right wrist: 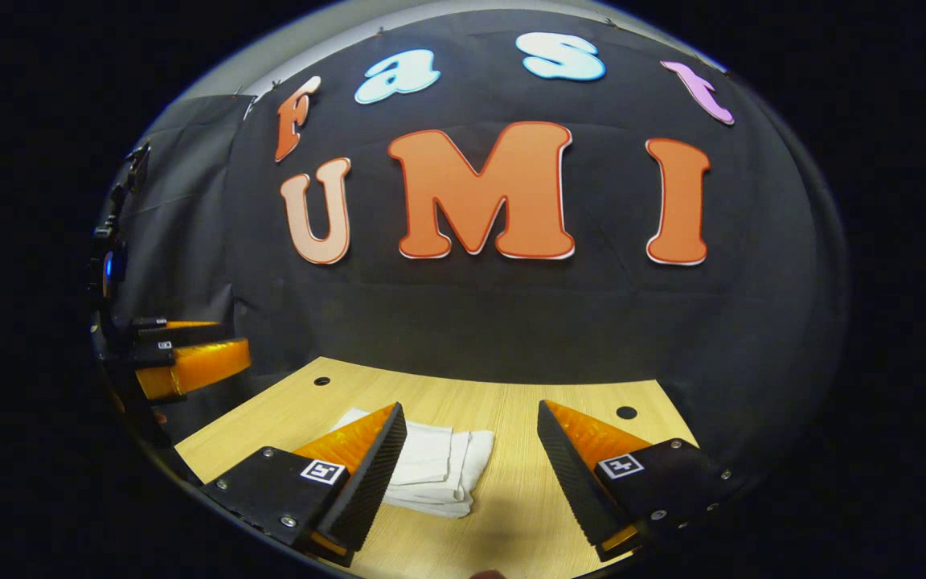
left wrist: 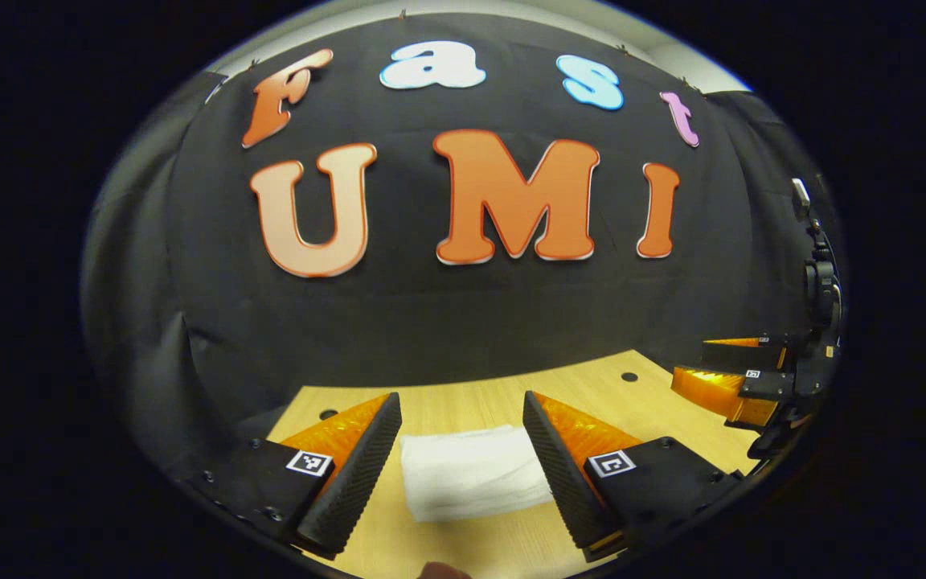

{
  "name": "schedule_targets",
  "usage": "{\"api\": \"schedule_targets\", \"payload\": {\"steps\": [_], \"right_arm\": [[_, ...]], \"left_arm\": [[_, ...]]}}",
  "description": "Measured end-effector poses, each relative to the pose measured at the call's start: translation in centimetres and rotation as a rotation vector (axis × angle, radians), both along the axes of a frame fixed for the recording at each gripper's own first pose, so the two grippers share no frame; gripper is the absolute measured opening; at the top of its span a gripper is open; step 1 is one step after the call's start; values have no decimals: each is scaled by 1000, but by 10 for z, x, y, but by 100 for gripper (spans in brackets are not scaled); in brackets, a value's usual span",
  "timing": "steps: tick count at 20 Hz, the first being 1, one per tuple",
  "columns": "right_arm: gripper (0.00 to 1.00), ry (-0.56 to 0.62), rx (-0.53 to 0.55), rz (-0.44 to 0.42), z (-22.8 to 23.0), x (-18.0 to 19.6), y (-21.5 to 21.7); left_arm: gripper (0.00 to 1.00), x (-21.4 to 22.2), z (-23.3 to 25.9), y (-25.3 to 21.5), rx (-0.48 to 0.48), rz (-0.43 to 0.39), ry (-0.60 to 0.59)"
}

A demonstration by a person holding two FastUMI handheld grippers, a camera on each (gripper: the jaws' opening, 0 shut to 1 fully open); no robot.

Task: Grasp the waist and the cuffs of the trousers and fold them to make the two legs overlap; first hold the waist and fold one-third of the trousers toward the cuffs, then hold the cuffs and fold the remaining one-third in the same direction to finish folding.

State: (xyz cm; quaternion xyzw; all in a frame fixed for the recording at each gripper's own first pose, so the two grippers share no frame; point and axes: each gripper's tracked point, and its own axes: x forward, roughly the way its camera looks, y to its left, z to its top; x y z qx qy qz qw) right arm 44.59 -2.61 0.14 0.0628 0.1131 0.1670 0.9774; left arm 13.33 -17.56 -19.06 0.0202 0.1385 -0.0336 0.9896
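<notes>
Folded trousers (left wrist: 471, 473) lie low centre on the table (left wrist: 463, 398); left gripper (left wrist: 463, 466) and right gripper (right wrist: 471, 470) both gape wide, holding nothing.

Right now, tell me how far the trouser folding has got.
Done, it seems: the white trousers lie on the wooden table as a compact folded bundle, with stacked layers showing at its edge in the right gripper view. In hand: nothing; the left tongs and right tongs are open, above the table. Left: no fold appears to remain.
</notes>
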Motion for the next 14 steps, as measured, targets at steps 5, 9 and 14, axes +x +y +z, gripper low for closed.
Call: {"api": "schedule_targets", "payload": {"steps": [5, 9, 14], "right_arm": [[98, -44, -24, 3, 15, -15, 25], [99, -72, -7, -15, 21, -18, 28], [98, -143, 10, -39, 41, -25, 26]], "left_arm": [[100, -13, 28, -7, -9, 9, -138], [97, -28, 40, 6, 24, 25, -210], [100, -41, 36, 10, 19, 53, -223]]}}
